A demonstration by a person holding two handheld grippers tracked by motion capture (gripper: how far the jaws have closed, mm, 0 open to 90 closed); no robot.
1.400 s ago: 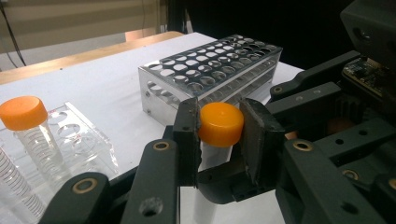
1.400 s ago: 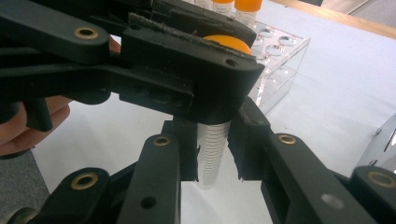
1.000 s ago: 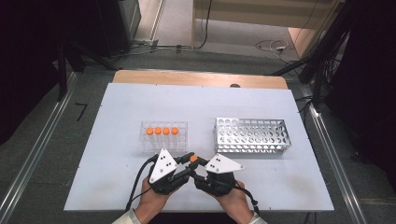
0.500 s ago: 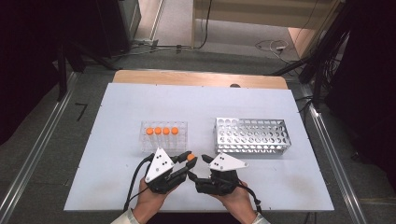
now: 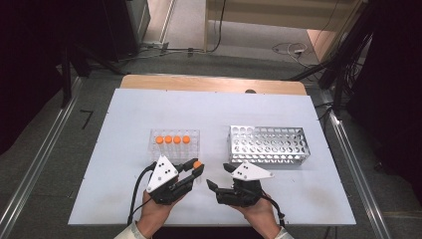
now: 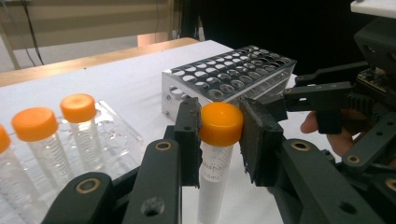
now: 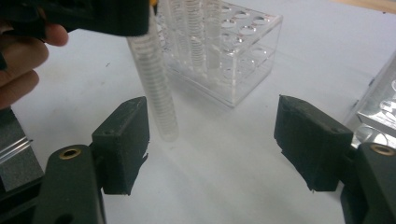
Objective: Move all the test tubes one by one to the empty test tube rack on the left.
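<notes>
Orange-capped tube point(image 6: 219, 140) clamped in left hand-held gripper point(image 5: 195, 169), right hand-held gripper point(image 5: 219, 177) just spread apart, empty.

white table point(image 5: 149, 114), metal rack point(image 5: 267, 144), clear rack point(image 5: 175, 147)

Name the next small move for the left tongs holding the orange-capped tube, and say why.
Probably carry the tube toward the metal rack: the left tongs clamp its cap, the right tongs stand open and apart from it, and the rack's holes look empty.
</notes>
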